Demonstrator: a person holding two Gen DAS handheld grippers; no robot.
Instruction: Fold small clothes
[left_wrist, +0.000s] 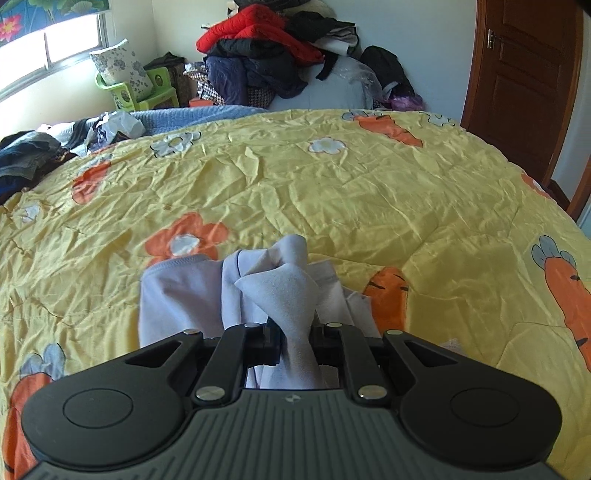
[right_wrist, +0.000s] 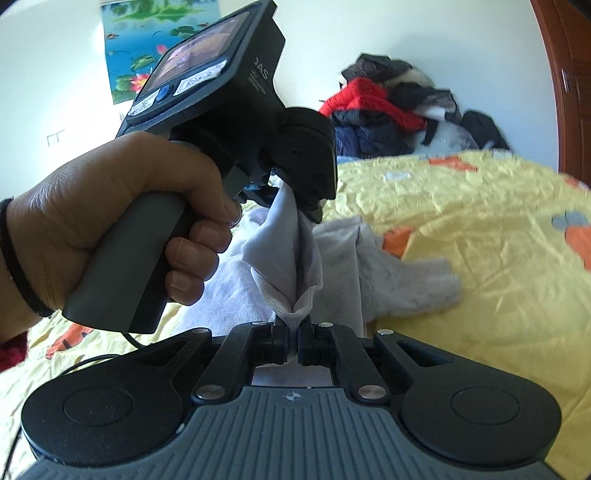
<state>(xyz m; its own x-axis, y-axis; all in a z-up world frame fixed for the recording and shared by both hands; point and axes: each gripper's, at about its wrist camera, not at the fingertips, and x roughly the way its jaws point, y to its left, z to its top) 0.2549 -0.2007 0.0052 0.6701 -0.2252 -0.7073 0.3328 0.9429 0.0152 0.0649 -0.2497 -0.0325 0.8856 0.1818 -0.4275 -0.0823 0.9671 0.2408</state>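
I had the small pale-lilac garment (left_wrist: 295, 295) bunched over the near part of the bed, its soft knit pinched into a peak. My left gripper (left_wrist: 295, 338) had its jaws clenched on one fold; my right gripper (right_wrist: 293, 338) had its jaws clenched on a ribbed hem. From the right wrist, the left gripper's body and the hand (right_wrist: 110, 229) on its grip blocked much of the garment, and a loose sleeve trailed blurred beside it. Underneath lay the crinkled, glossy yellow quilt (left_wrist: 332, 192) printed with carrots and flowers. Beyond the bed a heap of clothes (left_wrist: 266, 55) rose, red jacket on top, beside the brown wooden door (left_wrist: 524, 81).
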